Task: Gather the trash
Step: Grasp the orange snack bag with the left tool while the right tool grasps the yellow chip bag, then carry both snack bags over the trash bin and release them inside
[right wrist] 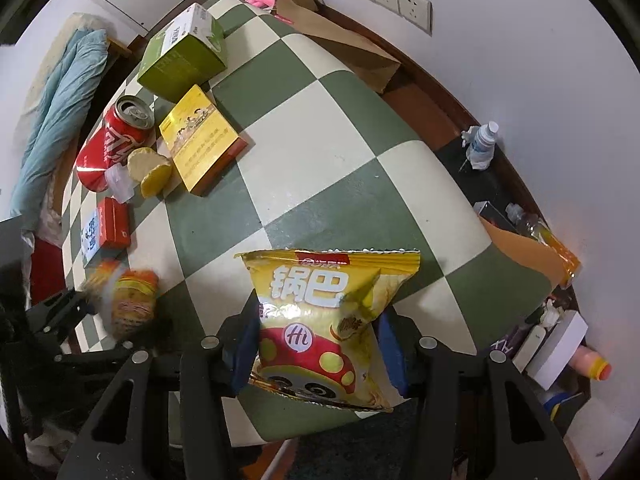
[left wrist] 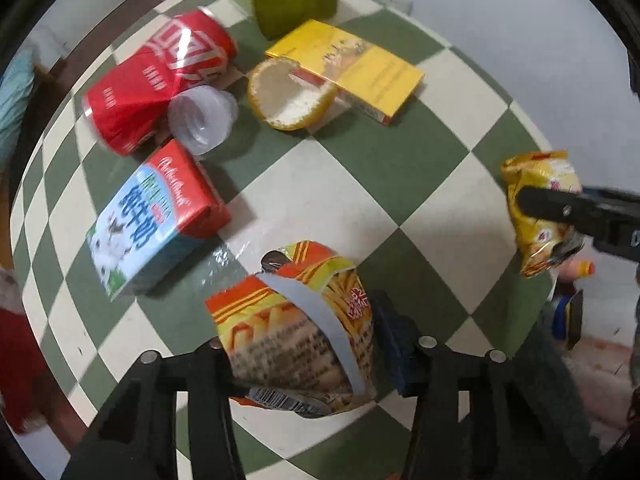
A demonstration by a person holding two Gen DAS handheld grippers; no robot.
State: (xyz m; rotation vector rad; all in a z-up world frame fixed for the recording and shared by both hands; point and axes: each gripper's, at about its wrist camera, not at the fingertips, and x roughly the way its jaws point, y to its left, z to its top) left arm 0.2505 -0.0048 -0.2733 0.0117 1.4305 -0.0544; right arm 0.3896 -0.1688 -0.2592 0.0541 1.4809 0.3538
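- Left wrist view: left gripper [left wrist: 298, 350] was clamped on the orange snack wrapper [left wrist: 292, 320].
- Right gripper [right wrist: 316, 344] pinched the yellow chip bag [right wrist: 324, 320]; I'd keep both squeezes firm till binned.

Table w/ green-and-cream checked cloth [right wrist: 352, 128]. On it, far-left cluster: green box [right wrist: 182, 58], yellow flat box [right wrist: 200, 140] just beside it, red can [right wrist: 106, 144] on its side, citrus peel [right wrist: 150, 168] touching the yellow box, clear plastic cup [left wrist: 202, 120] against the can, milk carton [left wrist: 154, 216]. Brown paper bag [right wrist: 340, 44] at the far edge, prob. partly off the cloth.
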